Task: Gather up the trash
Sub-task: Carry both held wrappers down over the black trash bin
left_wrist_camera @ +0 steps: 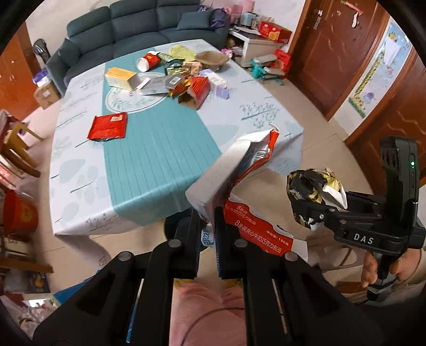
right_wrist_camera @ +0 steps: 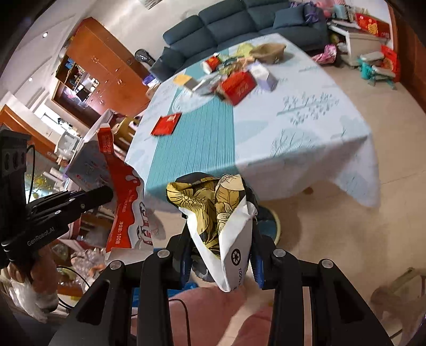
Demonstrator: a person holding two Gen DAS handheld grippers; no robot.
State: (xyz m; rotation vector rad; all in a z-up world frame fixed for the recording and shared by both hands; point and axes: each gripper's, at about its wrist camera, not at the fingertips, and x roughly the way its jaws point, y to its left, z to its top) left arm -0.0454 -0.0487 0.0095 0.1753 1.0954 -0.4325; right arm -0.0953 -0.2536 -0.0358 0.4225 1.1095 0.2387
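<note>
My left gripper (left_wrist_camera: 206,213) is clenched on a flattened red-and-white chocolate carton (left_wrist_camera: 234,170), pinched by its thin torn edge so the rest stands up clear of the fingers; my right gripper (right_wrist_camera: 221,255) grasps a crumpled black-and-gold floral paper bag (right_wrist_camera: 213,210), its jaws part-way apart because the wad fills the gap between them. I hold both pieces off the near edge of the table (left_wrist_camera: 266,133), over the beige floor, carried side by side with the right gripper just to the right of the left in the left wrist view, so neither load fouls the other. I judge this the carry stage, with no bin in sight in either view. More trash waits on the blue leaf-print tablecloth (right_wrist_camera: 306,138): a red foil packet (left_wrist_camera: 108,126) lies alone toward the near left side, and a heap toward the far edge holds a tipped red paper cup (left_wrist_camera: 147,61), an open yellow box (left_wrist_camera: 121,77), an open red carton (left_wrist_camera: 197,91) and a brown paper bowl (left_wrist_camera: 211,59). A dark blue sofa (left_wrist_camera: 138,24) stands beyond the far edge
</note>
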